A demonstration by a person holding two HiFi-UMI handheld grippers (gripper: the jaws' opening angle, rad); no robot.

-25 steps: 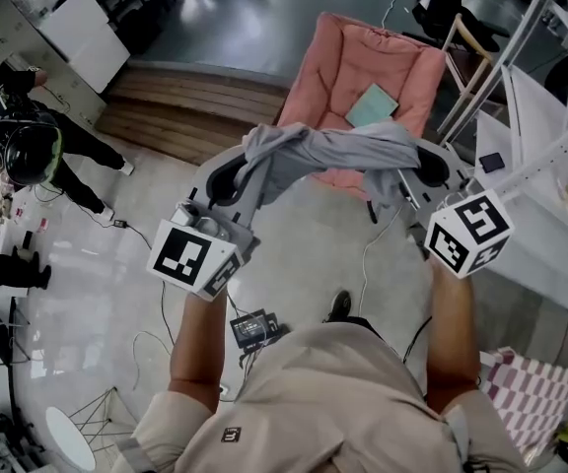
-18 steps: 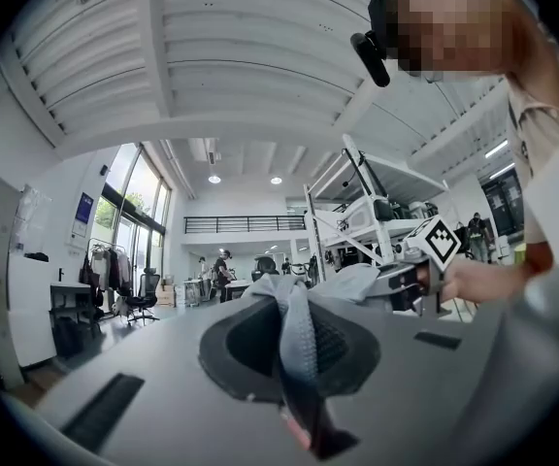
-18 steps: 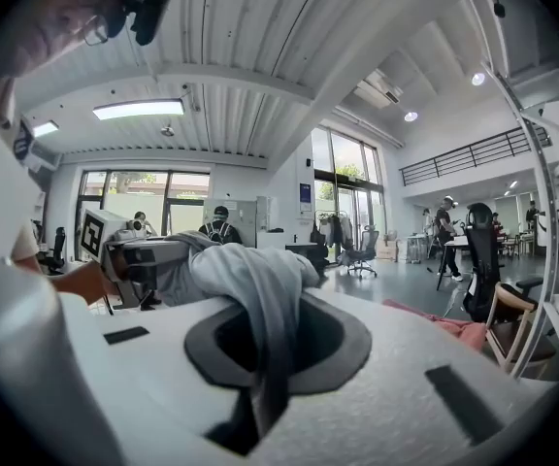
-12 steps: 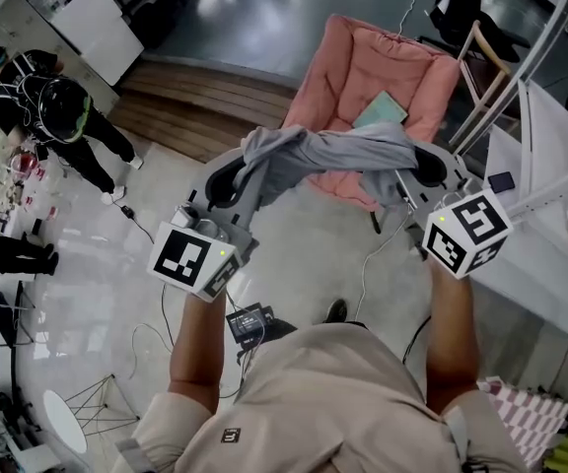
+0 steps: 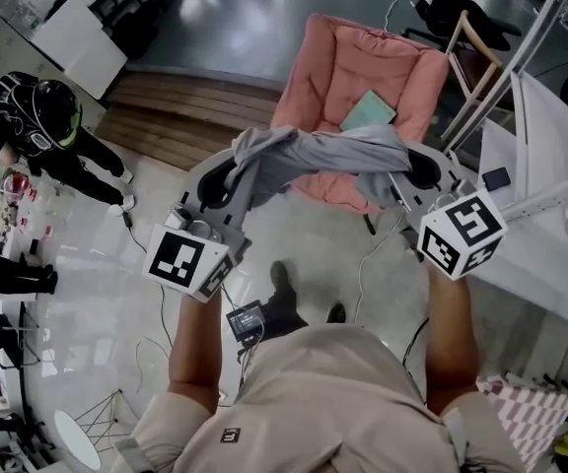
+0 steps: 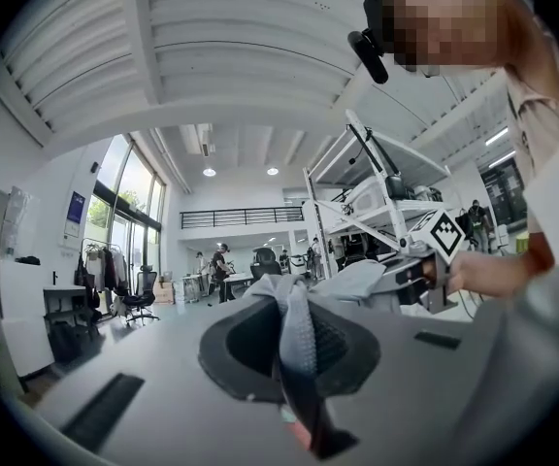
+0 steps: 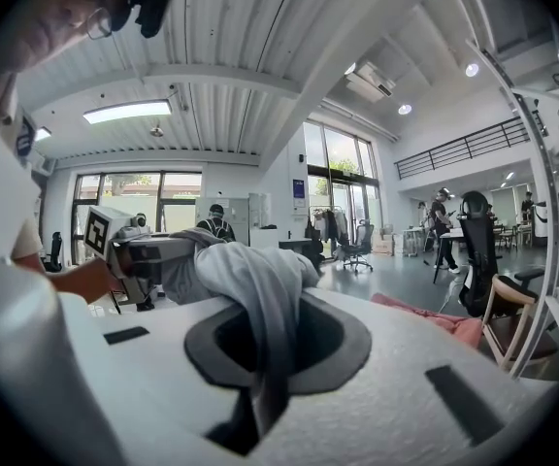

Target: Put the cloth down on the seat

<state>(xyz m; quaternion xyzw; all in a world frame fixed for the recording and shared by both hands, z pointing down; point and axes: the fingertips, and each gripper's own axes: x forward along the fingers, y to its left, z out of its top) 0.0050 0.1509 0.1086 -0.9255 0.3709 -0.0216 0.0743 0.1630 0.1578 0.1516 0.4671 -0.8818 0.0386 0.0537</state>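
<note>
Pink chair (image 5: 348,67) sits upper centre of the head view; grey cloth (image 5: 333,154) hangs mid-frame just below it, each end clamped in my left gripper (image 5: 227,180) and right gripper (image 5: 417,170). Risk: releasing early drops it on the floor (image 5: 304,244) before the seat, 1 claw letting go late drags it off, or it buries the teal pad (image 5: 368,112) lying there. No readable writing, only square markers (image 5: 182,262) on my 2 cubes.

No text, number or brand can be read. A patch (image 5: 230,435) on the shirt (image 5: 343,402) and a blue wall sign (image 6: 75,208) are too small to be deciphered.
</note>
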